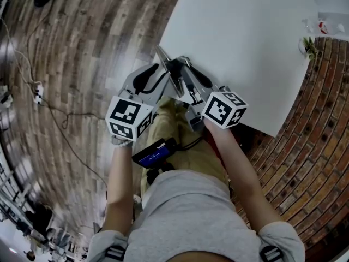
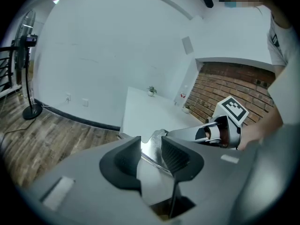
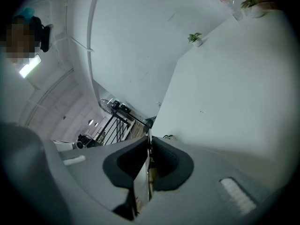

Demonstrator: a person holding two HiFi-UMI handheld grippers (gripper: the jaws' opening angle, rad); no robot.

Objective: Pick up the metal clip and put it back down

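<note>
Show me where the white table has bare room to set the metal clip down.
The white table is bare across its middle, between the near edge and the small plant by the brick wall. Crowded: the near edge, where the left hand-held gripper and right hand-held gripper meet on the metal clip.

You are holding two claws, left [image 2: 151, 144] and right [image 3: 149, 144], each carrying one marker cube [image 1: 129, 118] [image 1: 224, 109]. You are looking at one metal clip [image 2: 156, 135], one white counter [image 1: 245, 48], two small potted plants [image 3: 196, 38] [image 3: 253, 6], one bottle [image 1: 322, 26] and one standing fan [image 2: 27, 69].
</note>
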